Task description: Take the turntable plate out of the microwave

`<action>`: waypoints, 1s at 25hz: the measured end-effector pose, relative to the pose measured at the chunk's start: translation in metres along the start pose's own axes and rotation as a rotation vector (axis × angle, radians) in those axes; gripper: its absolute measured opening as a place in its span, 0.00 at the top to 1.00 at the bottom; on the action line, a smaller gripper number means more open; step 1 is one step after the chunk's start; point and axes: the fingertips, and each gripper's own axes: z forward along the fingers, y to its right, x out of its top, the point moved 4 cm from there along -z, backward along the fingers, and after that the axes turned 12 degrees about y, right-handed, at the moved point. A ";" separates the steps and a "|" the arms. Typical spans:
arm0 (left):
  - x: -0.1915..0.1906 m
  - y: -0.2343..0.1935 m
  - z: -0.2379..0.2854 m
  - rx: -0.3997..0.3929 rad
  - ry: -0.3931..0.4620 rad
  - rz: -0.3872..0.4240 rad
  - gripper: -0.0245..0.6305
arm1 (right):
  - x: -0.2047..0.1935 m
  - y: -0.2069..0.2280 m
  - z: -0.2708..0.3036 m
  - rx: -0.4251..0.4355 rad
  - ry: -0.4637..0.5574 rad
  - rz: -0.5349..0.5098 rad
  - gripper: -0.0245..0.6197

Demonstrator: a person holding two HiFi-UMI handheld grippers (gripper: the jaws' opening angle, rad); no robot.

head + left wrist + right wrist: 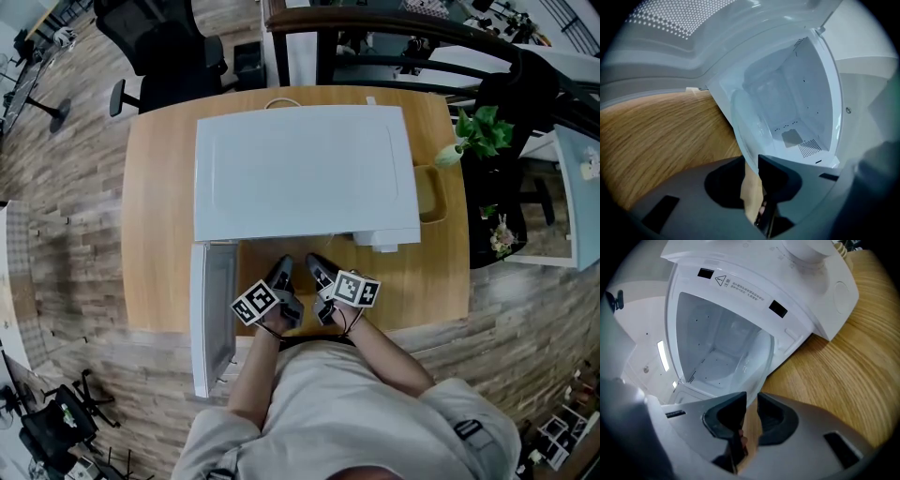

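Observation:
The white microwave [300,169] stands on the wooden table [155,187] with its door [211,309] swung open to the left. The clear glass turntable plate [740,122] is at the mouth of the cavity, and the white interior shows through it. My left gripper [751,176] grips the plate's near rim between its dark pads. My right gripper [752,411] holds the plate [761,357] at its rim in the same way. In the head view both grippers, left [281,272] and right [317,267], sit side by side just in front of the opening.
The open door juts past the table's front edge on my left. A small potted plant [478,131] and a beige object [429,192] sit to the right of the microwave. A black office chair [159,47] stands behind the table.

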 end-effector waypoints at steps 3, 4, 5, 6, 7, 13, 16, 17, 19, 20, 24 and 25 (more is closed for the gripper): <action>0.004 0.000 0.002 0.003 -0.029 0.069 0.78 | 0.003 0.004 0.002 -0.003 0.005 -0.036 0.82; 0.006 0.000 0.003 0.005 -0.030 0.077 0.78 | 0.005 0.006 0.002 -0.009 0.011 -0.042 0.81; 0.008 -0.001 0.004 0.007 -0.024 0.073 0.78 | 0.008 0.008 0.004 -0.012 0.019 -0.039 0.79; 0.011 -0.003 0.005 0.009 -0.014 0.062 0.78 | 0.011 0.008 0.006 -0.011 0.027 -0.027 0.78; 0.014 -0.004 0.007 0.011 -0.004 0.050 0.78 | 0.015 0.007 0.008 -0.007 0.033 -0.015 0.76; 0.022 -0.005 0.015 -0.001 -0.014 0.041 0.77 | 0.033 0.012 0.021 -0.033 0.057 -0.024 0.77; 0.022 -0.004 0.017 -0.008 -0.015 0.032 0.77 | 0.036 0.013 0.023 -0.038 0.061 -0.032 0.78; 0.022 -0.004 0.018 -0.010 -0.018 0.029 0.77 | 0.036 0.013 0.023 -0.037 0.060 -0.034 0.78; 0.023 -0.004 0.018 -0.013 -0.028 0.028 0.78 | 0.036 0.012 0.024 -0.033 0.058 -0.038 0.78; 0.023 -0.005 0.018 -0.015 -0.031 0.028 0.78 | 0.036 0.012 0.024 -0.031 0.056 -0.039 0.79; 0.020 -0.006 0.014 -0.007 -0.029 0.025 0.78 | 0.033 0.014 0.020 -0.032 0.047 -0.041 0.79; 0.018 -0.006 0.011 -0.003 -0.028 0.023 0.78 | 0.032 0.014 0.018 -0.033 0.043 -0.040 0.79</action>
